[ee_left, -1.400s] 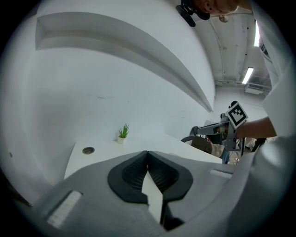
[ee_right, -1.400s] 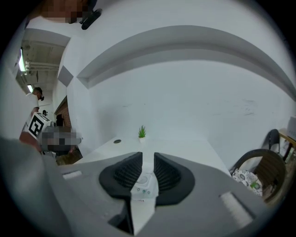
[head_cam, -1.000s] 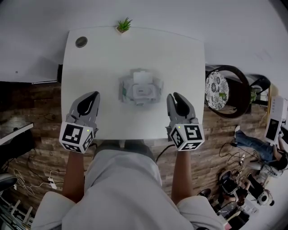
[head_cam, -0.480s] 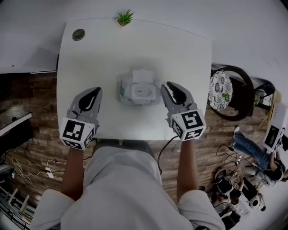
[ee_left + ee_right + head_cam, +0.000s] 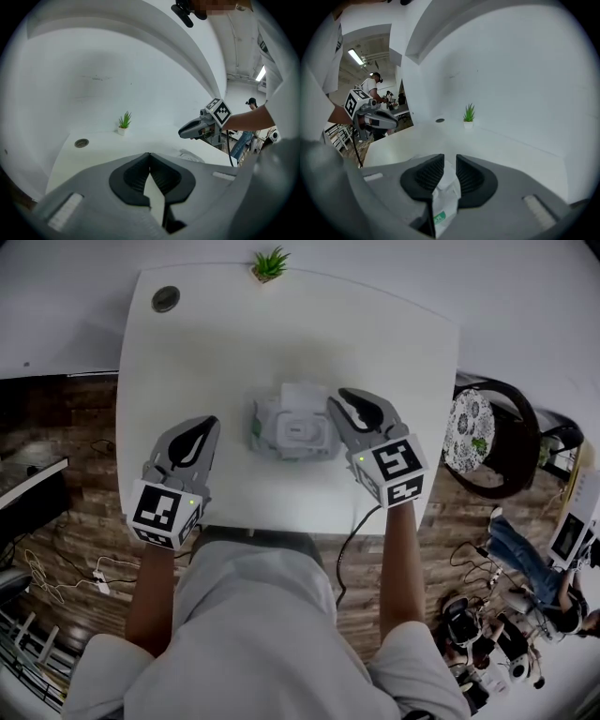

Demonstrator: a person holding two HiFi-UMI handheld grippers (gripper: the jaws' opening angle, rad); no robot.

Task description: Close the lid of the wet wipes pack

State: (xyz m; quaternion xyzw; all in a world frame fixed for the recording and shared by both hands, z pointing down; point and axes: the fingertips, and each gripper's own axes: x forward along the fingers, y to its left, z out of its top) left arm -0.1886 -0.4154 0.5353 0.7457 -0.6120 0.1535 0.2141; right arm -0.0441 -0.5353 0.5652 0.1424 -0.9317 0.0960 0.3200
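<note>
Wet wipes pack (image 5: 291, 427), white, mid-table (image 5: 187, 352), lid (image 5: 302, 396) lying open toward the far side. The right gripper (image 5: 343, 399) is at the pack's right edge, fingers a narrow gap apart with the pack showing between them and nothing clamped, probably lined up to press the flap down. Left gripper (image 5: 208, 422), fingertips together and empty, waits well clear at front-left; legible writing none, as the pack's small green label (image 5: 439, 217) is too blurred to read.
</note>
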